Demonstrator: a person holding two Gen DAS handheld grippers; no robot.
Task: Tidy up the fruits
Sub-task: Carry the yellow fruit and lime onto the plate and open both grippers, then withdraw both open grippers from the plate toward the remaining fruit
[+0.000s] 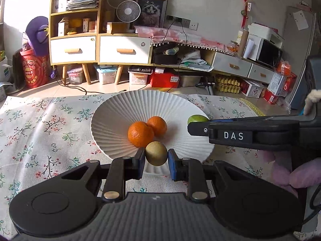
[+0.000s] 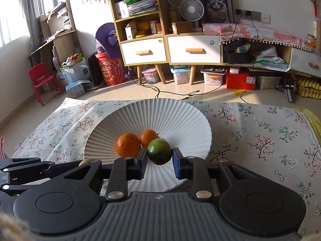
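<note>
Left gripper (image 1: pixel 156 161) clamps a dull yellow-brown round fruit (image 1: pixel 156 153).

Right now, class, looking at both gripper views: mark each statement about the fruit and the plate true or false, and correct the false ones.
1. Two oranges lie in the white plate. True.
2. The left gripper holds a green lime. False: its jaws are around a brownish kiwi.
3. The right gripper holds the lime. True.
4. The plate stands on bare wood. False: it rests on a floral tablecloth.
</note>
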